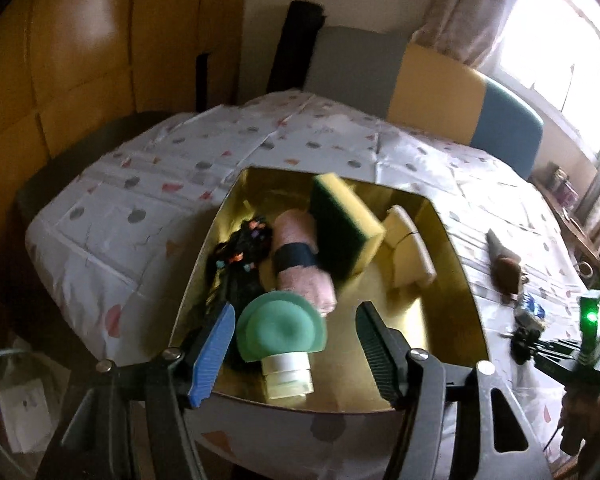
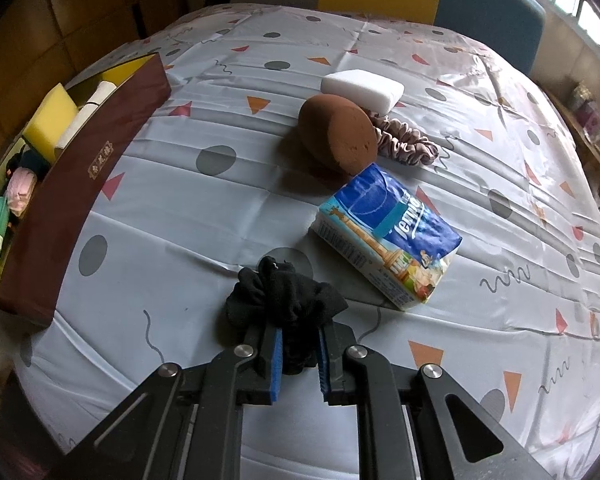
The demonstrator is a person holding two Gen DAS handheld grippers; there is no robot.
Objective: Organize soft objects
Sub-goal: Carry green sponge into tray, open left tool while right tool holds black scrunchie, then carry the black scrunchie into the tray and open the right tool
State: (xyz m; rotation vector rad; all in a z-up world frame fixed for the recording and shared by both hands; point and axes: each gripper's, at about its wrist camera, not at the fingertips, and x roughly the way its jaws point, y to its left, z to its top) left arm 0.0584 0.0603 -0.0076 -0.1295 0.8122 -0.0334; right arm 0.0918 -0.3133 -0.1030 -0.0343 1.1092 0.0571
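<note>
While your right hand-held gripper (image 2: 298, 350) pinches the black sock (image 2: 286, 294):
Box (image 2: 80, 184) lies far left; left hand-held gripper (image 1: 296, 344) hangs open above it.

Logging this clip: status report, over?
Left gripper open above box. Right gripper shut on black sock. Tissue pack, brown sponge on table; path clear.

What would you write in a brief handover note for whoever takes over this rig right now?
Left hand-held gripper: open, empty, over the box.
Right hand-held gripper: shut on the black sock, at the table.
Done: yellow-green sponge, pink towel roll, green bottle boxed.
Left: the sock, tissue pack, brown sponge, white sponge, scrunchie.
</note>
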